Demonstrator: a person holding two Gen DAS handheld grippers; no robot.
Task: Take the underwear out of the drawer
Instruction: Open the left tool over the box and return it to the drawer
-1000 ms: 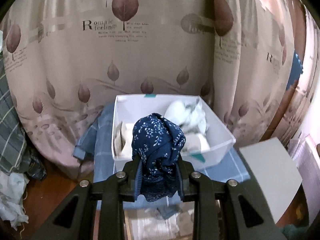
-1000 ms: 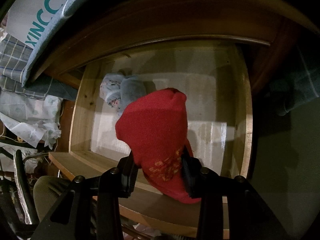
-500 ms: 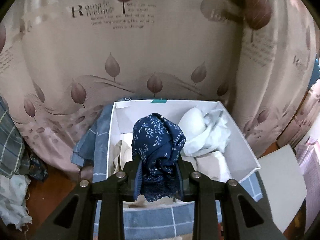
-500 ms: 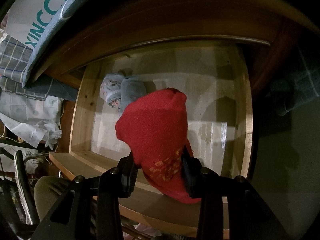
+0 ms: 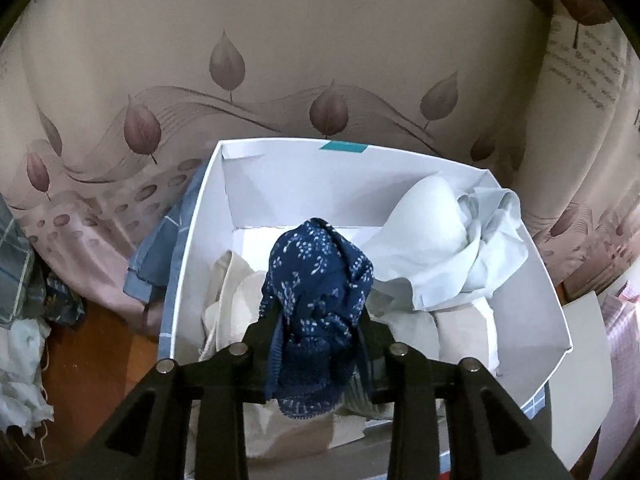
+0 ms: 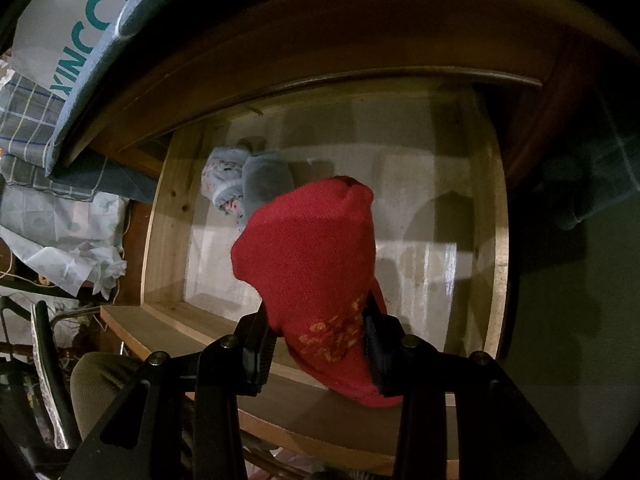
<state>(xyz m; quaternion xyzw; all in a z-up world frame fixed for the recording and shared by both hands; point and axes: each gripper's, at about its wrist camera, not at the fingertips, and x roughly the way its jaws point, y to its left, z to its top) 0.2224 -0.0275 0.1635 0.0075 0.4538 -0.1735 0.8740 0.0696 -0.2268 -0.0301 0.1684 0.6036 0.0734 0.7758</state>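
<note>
My left gripper (image 5: pixel 318 316) is shut on navy floral underwear (image 5: pixel 318 280) and holds it just over the near part of a white box (image 5: pixel 192 248) that holds several pale garments (image 5: pixel 440 248). My right gripper (image 6: pixel 316 320) is shut on red underwear (image 6: pixel 312 256) with an orange print and holds it above the front edge of the open wooden drawer (image 6: pixel 168 216). Two rolled pale blue and grey garments (image 6: pixel 248 184) lie in the drawer's far left corner.
A leaf-print curtain (image 5: pixel 320 60) hangs close behind the box. Blue checked cloth (image 5: pixel 160 256) lies under the box, a white panel (image 5: pixel 588 360) to its right. Folded bedding and a bag (image 6: pixel 68 40) are stacked left of the drawer.
My left gripper has moved forward and down with the navy underwear, from in front of the white box to over it. The right gripper holds almost still with the red underwear.
</note>
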